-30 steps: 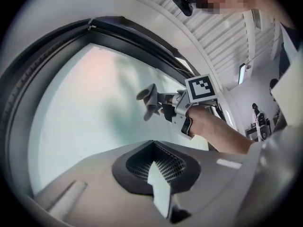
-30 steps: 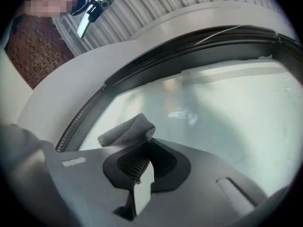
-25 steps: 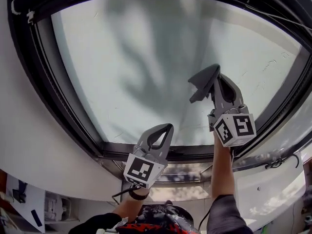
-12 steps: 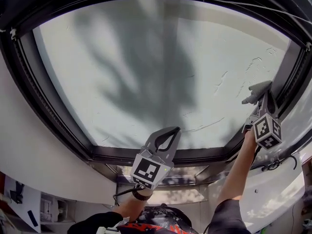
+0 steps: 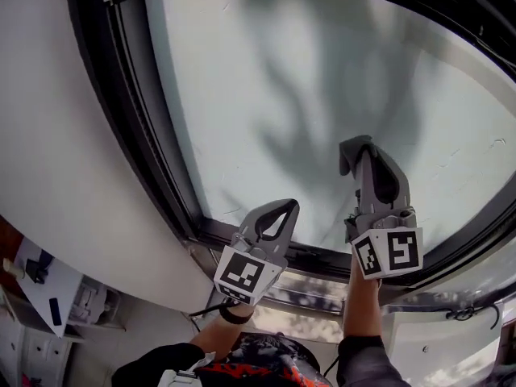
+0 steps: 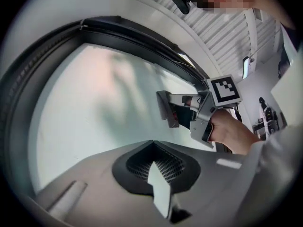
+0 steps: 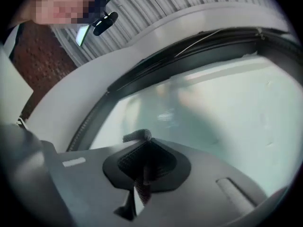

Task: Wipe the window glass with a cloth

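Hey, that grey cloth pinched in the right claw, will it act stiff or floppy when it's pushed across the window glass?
Probably floppy: the cloth curls limply over the tip of the right claw. Likely light, since a thin pinched fold seems enough to hold it. It should slide easily over the smooth window glass, though it may bunch.

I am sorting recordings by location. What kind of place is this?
Probably an indoor room: large window glass in a dark frame, a white wall beside it, a slatted ceiling.
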Action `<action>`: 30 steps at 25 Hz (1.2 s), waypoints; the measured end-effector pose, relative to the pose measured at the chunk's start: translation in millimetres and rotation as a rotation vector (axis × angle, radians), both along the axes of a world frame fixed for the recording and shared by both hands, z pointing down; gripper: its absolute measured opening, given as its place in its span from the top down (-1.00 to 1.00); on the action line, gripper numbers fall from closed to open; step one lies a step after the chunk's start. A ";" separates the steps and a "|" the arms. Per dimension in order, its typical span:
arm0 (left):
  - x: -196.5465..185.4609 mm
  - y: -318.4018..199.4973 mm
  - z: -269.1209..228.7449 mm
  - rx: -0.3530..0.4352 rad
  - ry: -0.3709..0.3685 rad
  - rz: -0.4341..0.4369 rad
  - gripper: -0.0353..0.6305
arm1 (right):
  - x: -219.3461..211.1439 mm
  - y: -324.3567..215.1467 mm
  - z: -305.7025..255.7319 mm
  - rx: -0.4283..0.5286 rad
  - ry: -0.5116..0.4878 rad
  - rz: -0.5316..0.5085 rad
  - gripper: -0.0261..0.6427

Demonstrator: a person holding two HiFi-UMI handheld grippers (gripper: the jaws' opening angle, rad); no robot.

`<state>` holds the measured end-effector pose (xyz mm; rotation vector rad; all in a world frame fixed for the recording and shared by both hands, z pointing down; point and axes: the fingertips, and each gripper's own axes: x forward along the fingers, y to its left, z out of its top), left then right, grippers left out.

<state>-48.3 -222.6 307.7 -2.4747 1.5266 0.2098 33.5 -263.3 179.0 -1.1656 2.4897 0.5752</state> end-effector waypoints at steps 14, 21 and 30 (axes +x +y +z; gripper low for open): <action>-212.8 58.2 -28.9 0.075 0.073 -0.312 0.95 | -338.0 18.9 31.2 -0.161 0.158 -0.423 0.87; -173.7 50.2 -33.8 0.082 0.052 -0.208 0.95 | -213.2 8.9 28.8 -0.081 0.141 -0.146 0.87; -4.8 2.7 -26.9 0.035 0.017 0.106 0.95 | 17.3 -25.9 39.6 -0.127 0.080 0.171 0.87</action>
